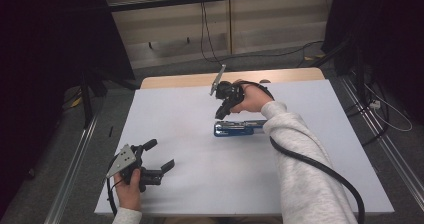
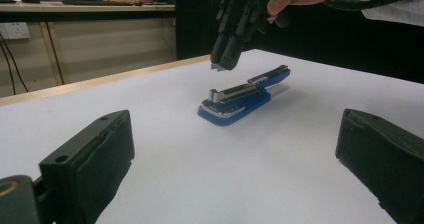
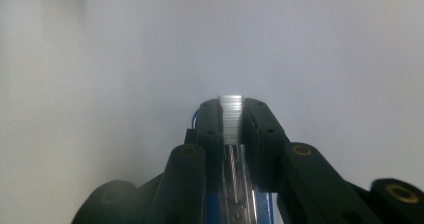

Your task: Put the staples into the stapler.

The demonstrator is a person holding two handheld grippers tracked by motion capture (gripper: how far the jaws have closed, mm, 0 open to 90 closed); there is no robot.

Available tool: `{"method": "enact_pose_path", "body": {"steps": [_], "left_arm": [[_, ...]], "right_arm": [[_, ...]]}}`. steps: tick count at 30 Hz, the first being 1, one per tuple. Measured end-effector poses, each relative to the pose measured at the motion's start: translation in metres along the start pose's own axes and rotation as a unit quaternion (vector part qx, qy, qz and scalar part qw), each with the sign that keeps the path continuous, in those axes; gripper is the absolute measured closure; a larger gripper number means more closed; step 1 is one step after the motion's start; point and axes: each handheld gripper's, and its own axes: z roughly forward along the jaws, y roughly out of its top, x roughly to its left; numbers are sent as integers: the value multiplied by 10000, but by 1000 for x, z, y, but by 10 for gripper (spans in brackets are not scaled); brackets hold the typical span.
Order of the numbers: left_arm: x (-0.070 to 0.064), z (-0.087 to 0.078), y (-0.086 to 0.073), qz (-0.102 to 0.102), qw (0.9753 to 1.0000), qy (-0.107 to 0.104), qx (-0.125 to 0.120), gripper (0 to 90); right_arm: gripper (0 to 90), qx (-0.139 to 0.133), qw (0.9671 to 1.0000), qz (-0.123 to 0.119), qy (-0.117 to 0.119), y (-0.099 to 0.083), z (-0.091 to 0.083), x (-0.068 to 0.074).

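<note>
One blue stapler (image 1: 239, 128), opened flat with its metal track exposed, mid-table (image 1: 175, 124). Right tongs (image 1: 223, 113) just above it, clamped on one staple strip (image 3: 232, 118). Left tongs (image 1: 159, 156) near-left, wide open, empty.

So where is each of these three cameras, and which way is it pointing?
High view: above the person's side, looking forward and down on the table; both forearms enter from below.
Left gripper view: rides the left gripper, looking low across the table between open jaws at the stapler and right gripper.
Right gripper view: rides the right gripper, looking down; its jaws pinch a staple strip.
Shared: high and left gripper views both show the stapler under the right gripper.
</note>
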Motion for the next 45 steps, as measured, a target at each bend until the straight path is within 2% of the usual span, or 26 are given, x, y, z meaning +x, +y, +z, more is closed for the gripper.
{"method": "enact_pose_path", "body": {"steps": [1, 2, 3, 5, 6, 15, 26, 45], "left_arm": [[1, 0, 0, 36, 10000, 30, 7, 21], [-1, 0, 0, -55, 10000, 4, -9, 21], [-1, 0, 0, -55, 10000, 4, -9, 22], [-1, 1, 0, -47, 10000, -8, 11, 21], [1, 1, 0, 54, 10000, 1, 22, 21], [0, 0, 0, -1, 10000, 14, 7, 22], [0, 0, 0, 35, 10000, 22, 11, 22], [0, 0, 0, 10, 10000, -20, 12, 22]], "right_arm": [[782, -2, 10000, -27, 15, -1, 2, 0], [782, -5, 10000, -15, 2, -2, 3, 0], [782, -8, 10000, -9, -6, -2, 3, 0], [782, -3, 10000, -31, 20, -3, 5, 0], [782, -3, 10000, -31, 20, -3, 5, 0], [782, 27, 10000, -47, 64, -3, 12, 0], [782, 97, 9999, -67, 107, -7, 20, -1], [782, 65, 9998, -122, 123, -12, 27, -5]]}}
